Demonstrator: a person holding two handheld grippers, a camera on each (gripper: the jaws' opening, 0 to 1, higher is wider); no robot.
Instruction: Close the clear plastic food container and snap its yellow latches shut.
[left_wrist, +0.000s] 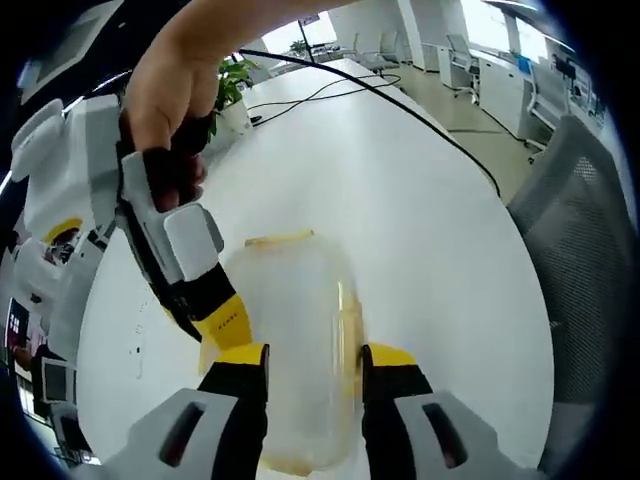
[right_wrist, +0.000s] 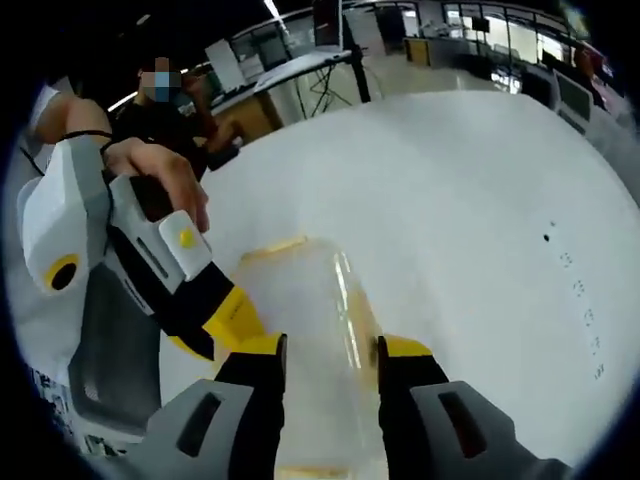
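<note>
An open office lies behind the scene: chairs, desks and black cables trailing over a large white tabletop. On that tabletop, right in front of both tools, sits the clear plastic food container, its lid apparently on top, with a yellow latch at its far end in the left gripper view and a yellowish strip along one long side.

The container's long axis runs straight away from the left gripper, whose jaws stand open to either side of it, flanking its long walls near the close end; whether the tips are pressing the plastic I cannot tell. The right gripper stands likewise in its own view, jaws apart and straddling the container, long axis ahead, a yellow latch at the far end. Each tool also reaches in from the side of the other's view, a hand gripping its handle, its yellow tip beside the container's long wall.

Both tools are about equally near, so the next press probably falls on the long-side latches.
</note>
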